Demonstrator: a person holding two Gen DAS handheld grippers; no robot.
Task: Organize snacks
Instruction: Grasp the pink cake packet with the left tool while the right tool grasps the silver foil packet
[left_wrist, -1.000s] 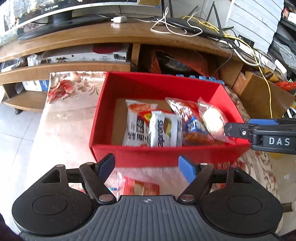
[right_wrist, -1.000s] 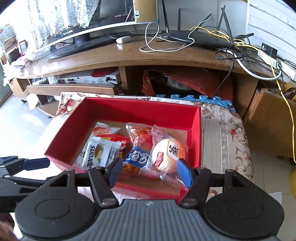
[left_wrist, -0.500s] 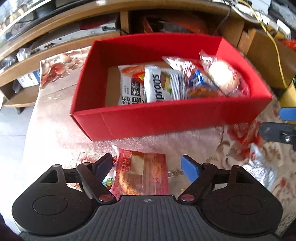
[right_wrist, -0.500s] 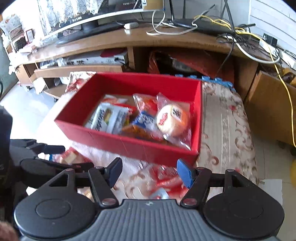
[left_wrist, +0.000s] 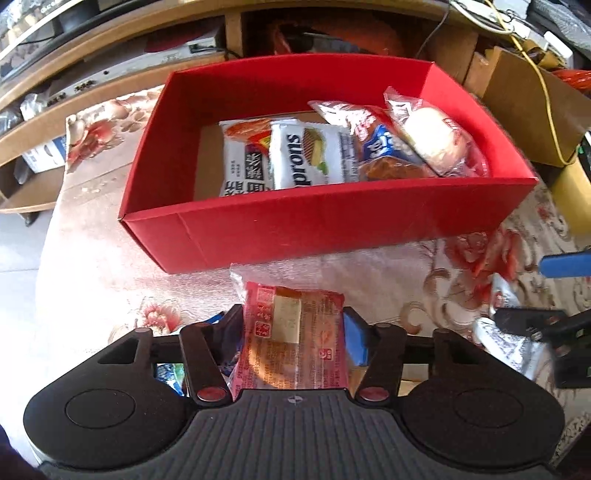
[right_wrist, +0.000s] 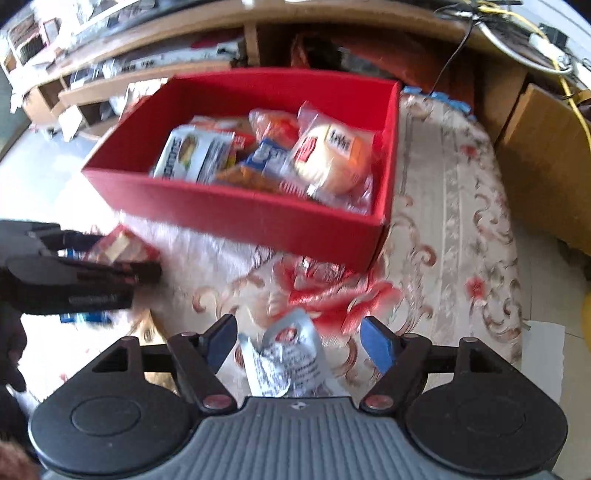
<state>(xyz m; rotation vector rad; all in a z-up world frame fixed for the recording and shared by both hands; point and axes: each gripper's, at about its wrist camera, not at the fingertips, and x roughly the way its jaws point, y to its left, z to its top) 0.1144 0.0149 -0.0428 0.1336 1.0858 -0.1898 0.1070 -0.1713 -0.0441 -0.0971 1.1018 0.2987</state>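
Red cardboard box sits on the flowery tablecloth, with snack bags inside. Just in front of it, the left gripper pinches a red see-through snack packet (both fingers touch its sides). The right gripper is spread wide around a silver foil packet lying on the cloth.

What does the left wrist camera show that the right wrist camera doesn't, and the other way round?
Only the left wrist view shows the left tongs from behind, closed around the red packet, and the bare cardboard floor at the box's left end.

Only the right wrist view shows the right tongs open, the silver packet between their fingers, and a red wrapper on the cloth ahead.

Both show the red box with its snacks, including the round bun, and the floral cloth.
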